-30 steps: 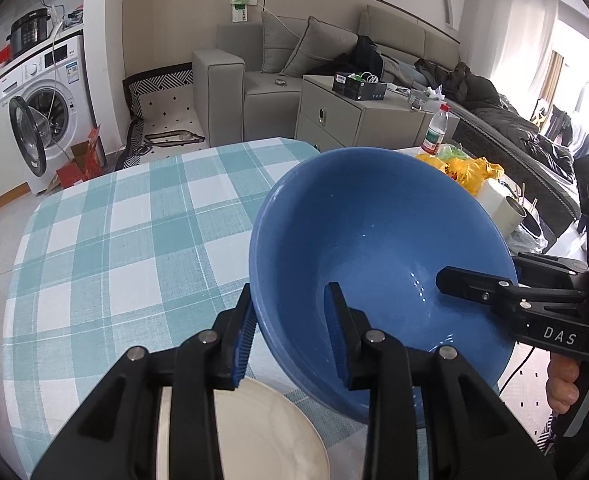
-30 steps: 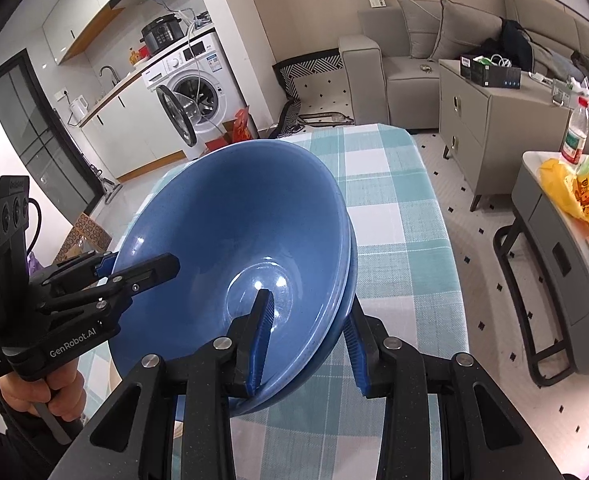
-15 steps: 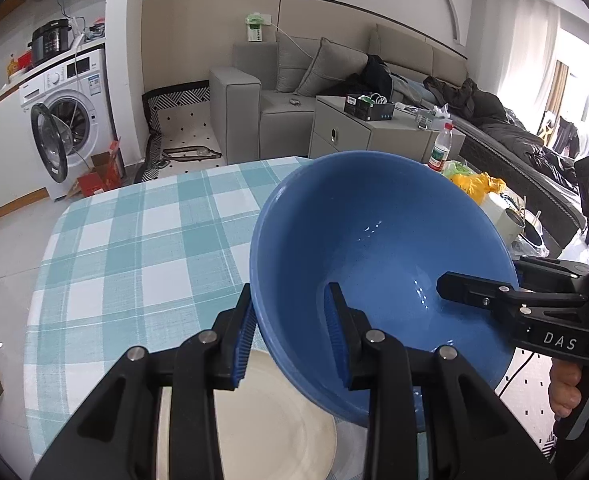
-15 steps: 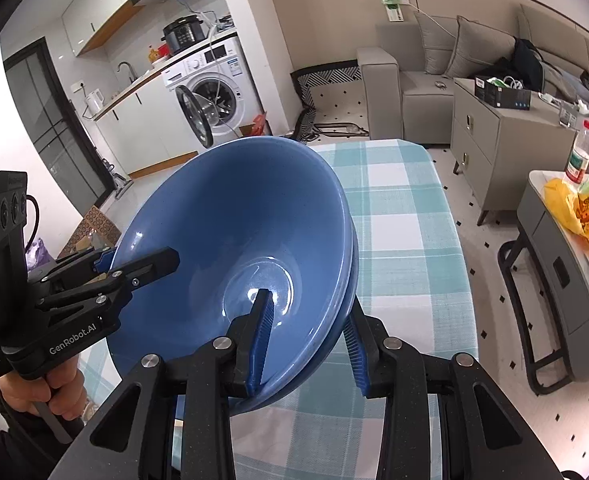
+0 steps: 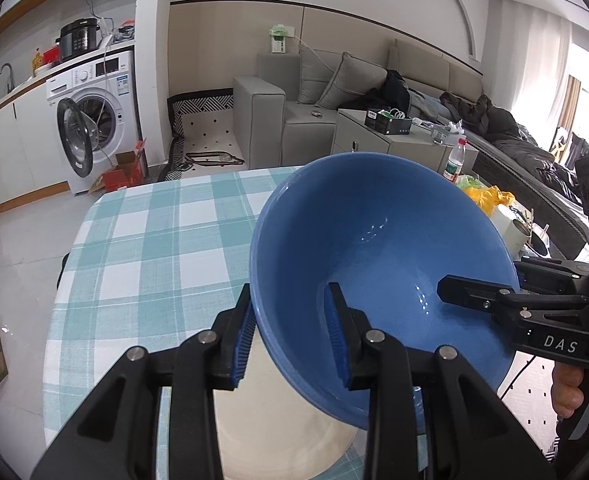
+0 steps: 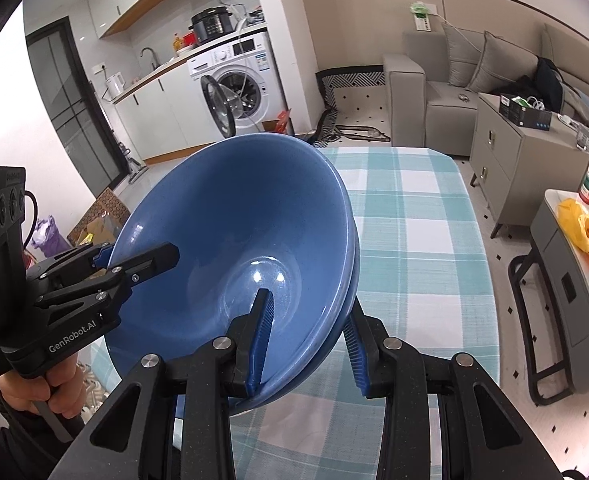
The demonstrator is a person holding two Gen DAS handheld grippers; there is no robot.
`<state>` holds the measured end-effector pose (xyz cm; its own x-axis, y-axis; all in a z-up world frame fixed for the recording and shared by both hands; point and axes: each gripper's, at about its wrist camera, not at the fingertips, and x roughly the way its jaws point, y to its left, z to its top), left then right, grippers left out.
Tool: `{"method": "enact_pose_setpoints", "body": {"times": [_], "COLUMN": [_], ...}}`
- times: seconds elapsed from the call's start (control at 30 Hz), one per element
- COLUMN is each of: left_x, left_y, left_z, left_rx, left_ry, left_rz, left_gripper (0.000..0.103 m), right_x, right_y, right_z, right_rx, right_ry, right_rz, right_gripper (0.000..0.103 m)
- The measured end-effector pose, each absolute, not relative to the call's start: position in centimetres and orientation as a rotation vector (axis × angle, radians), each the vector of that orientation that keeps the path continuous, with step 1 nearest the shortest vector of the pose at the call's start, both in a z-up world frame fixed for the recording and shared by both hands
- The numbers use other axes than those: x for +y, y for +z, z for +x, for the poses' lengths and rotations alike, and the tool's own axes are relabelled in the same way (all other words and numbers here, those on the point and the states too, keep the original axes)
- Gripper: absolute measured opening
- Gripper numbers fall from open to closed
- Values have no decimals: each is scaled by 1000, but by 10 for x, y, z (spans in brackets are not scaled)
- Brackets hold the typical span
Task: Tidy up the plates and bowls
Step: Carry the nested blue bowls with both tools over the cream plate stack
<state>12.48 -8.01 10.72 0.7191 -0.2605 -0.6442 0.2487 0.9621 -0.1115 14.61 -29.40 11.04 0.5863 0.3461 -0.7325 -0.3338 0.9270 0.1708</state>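
Blue bowls (image 5: pixel 378 248); white plate (image 5: pixel 278 432); teal-and-white checked tablecloth (image 5: pixel 154 240)

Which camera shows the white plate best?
The left wrist view: the plate lies on the table under the blue bowl, partly hidden by the left gripper. In the right wrist view the bowl hides it.

Lettering on the two handheld grippers

The right gripper (image 5: pixel 482 294) bore "DAS" in white on its black body in the left wrist view; the left gripper (image 6: pixel 134 258) read "GenRobot.AI" along its side in the right wrist view. Smaller print elsewhere was too small to read.
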Motion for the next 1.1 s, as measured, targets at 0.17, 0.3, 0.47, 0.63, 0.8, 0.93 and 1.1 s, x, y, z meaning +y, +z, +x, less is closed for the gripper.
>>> {"method": "enact_pose_setpoints", "body": {"times": [0.17, 0.3, 0.47, 0.63, 0.8, 0.93, 1.1], "left_x": [-67, -55, -41, -29, -19, -14, -11], "left_y": [105, 103, 94, 84, 72, 62, 50], "left_z": [116, 110, 105, 105, 109, 113, 115], "left_rx": [712, 708, 721, 737, 761, 779, 797], "left_ry": [-251, -233, -205, -174, -155, -148, -135], "left_rz": [-21, -33, -37, -51, -63, -75, -83], "left_gripper": [32, 32, 32, 32, 32, 32, 32], "right_x": [-278, -267, -250, -232, -219, -213, -206], "right_y": [108, 103, 94, 81, 66, 57, 47], "right_z": [142, 140, 139, 145, 153, 160, 165], "right_rx": [866, 877, 895, 920, 949, 968, 991], "right_ry": [422, 441, 468, 493, 511, 519, 523], "right_rz": [-3, -13, -21, -33, -45, -49, -57], "right_gripper": [35, 35, 35, 35, 35, 35, 35]}}
